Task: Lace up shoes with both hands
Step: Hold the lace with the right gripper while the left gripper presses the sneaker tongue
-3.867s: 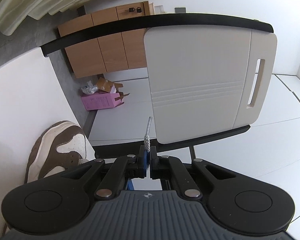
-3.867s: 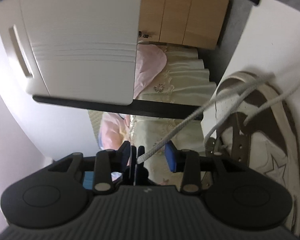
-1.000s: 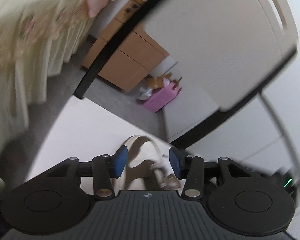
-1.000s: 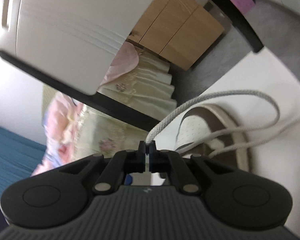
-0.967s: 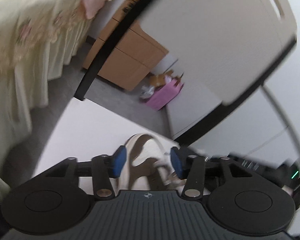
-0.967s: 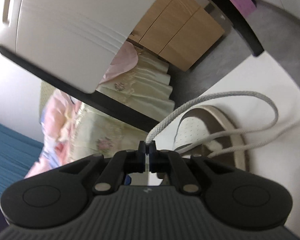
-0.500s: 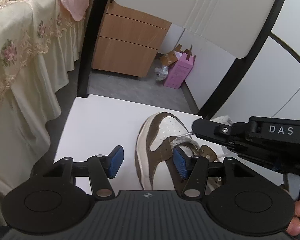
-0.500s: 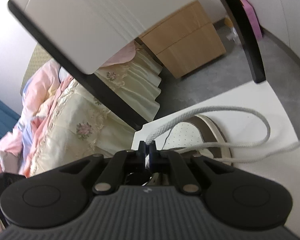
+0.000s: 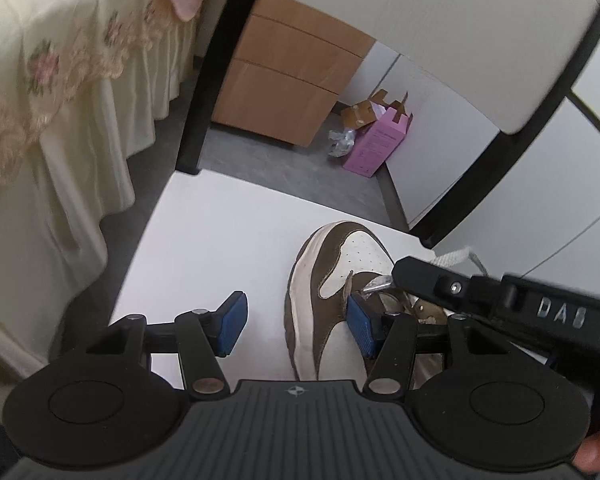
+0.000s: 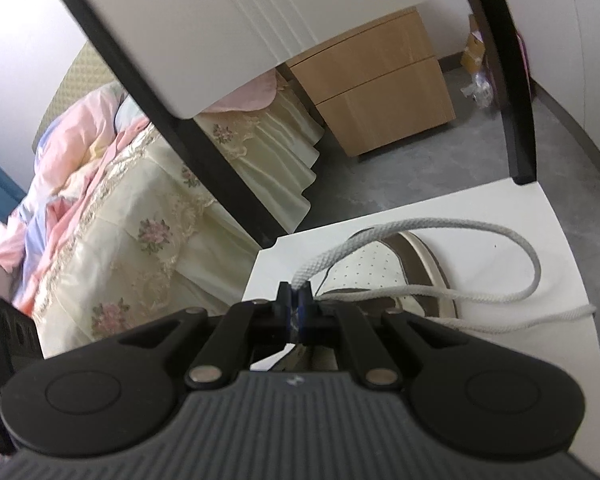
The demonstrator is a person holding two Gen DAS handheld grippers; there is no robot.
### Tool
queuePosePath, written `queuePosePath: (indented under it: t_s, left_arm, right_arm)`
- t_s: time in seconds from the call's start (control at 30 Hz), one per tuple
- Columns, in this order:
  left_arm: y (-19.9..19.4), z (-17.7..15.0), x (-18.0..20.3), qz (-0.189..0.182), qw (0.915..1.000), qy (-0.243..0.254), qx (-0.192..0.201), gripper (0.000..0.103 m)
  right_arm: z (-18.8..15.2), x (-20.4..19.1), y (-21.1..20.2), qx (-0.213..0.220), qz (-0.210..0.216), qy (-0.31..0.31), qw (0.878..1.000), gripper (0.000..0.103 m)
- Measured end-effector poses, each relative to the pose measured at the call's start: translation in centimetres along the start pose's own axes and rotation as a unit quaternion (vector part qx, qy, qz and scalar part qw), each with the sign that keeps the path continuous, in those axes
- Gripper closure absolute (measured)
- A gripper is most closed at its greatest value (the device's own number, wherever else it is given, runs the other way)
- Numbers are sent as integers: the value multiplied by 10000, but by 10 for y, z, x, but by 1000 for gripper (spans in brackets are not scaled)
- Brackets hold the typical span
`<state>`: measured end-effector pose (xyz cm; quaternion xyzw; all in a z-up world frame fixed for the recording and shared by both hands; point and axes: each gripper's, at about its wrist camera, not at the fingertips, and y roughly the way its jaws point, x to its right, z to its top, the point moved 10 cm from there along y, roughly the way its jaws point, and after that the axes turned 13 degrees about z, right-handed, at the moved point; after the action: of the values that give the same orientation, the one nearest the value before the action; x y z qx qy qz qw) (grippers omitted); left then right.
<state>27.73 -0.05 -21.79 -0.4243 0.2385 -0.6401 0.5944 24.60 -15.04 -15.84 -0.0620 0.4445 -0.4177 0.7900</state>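
Our left tongs stand released, blue pads apart over the near side of the shoe. Our right tongs are clenched on the woven grey lace, which loops over the toe. The brown-and-cream sneaker, its toe perforated, lies on the white surface. A pink box sits open on the far floor.

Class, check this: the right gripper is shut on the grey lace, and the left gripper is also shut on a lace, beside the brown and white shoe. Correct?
Not quite. The left gripper is open and holds nothing, as the left wrist view shows. The rest stands: the right gripper is shut on the grey lace, by the brown and white shoe.
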Motion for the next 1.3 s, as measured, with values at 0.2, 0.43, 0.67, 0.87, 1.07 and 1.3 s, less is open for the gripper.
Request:
queuePosePath:
  t_s: [0.2,0.43,0.67,0.87,1.07,1.3]
  left_arm:
    - [8,-3,-16,-365,9945,-876,-452,44]
    - [16,-6,-24,-622,9834,-1524,-757,44]
    - [24,-9,-32,-857,9659,-2210,-1039,44]
    - [24,-6,-36,-830,9636,-2331,-1009,44]
    - [24,-4,-36,-807,9638,-2332,-1010,44]
    - [24,-3,-46,-650,9622,-2466,-954,46]
  right_arm:
    - [-4,-2,5,-42,-150,-241,9996,99]
    - [-7,-2,10,-74,-242,-315,9992,99]
    - [-5,-6,11,9,-400,-541,9977,99]
    - [-8,-11,15,-26,-435,-756,9962,99]
    - [-12,-11,16,-75,-571,-900,9943,99]
    - [-12,-11,16,-49,-688,-1040,9922,99]
